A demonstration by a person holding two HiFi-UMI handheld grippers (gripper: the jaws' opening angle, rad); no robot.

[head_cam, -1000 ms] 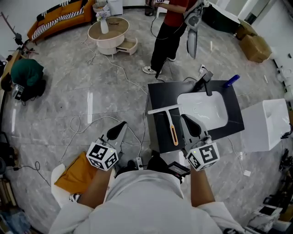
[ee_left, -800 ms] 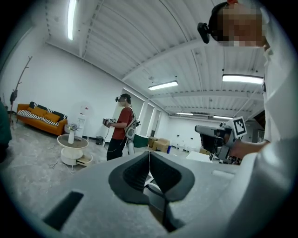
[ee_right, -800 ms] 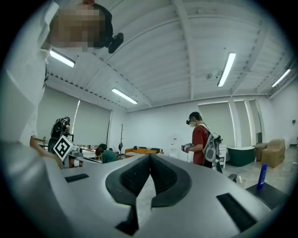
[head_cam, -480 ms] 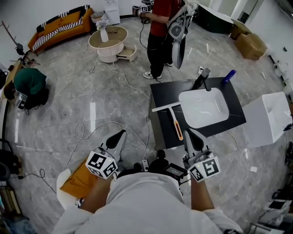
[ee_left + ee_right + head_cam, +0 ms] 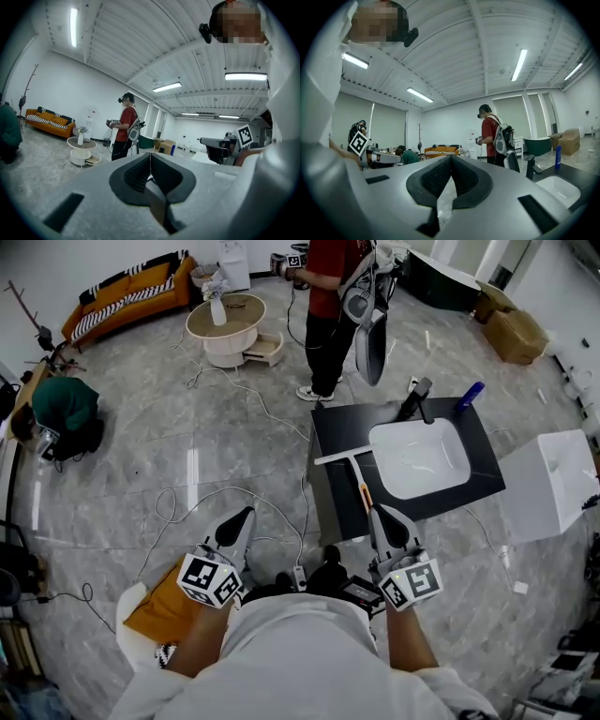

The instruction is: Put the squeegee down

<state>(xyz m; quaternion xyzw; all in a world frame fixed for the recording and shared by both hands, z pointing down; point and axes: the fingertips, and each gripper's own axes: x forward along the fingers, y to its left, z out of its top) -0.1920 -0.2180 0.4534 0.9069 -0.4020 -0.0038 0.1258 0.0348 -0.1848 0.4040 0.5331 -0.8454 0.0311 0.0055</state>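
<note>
The squeegee [image 5: 352, 468] already lies flat on the dark surface [image 5: 331, 495], along its left edge beside the white basin [image 5: 419, 460]. Its blade is toward the far edge and its orange handle toward the near one. Both the left tongs [image 5: 242, 517] and the right tongs [image 5: 382, 515] are pressed together and hold nothing. The right tongs hang just by the handle's near end, so a careless sweep there would likely nudge the squeegee askew or tip it over the near edge.
</note>
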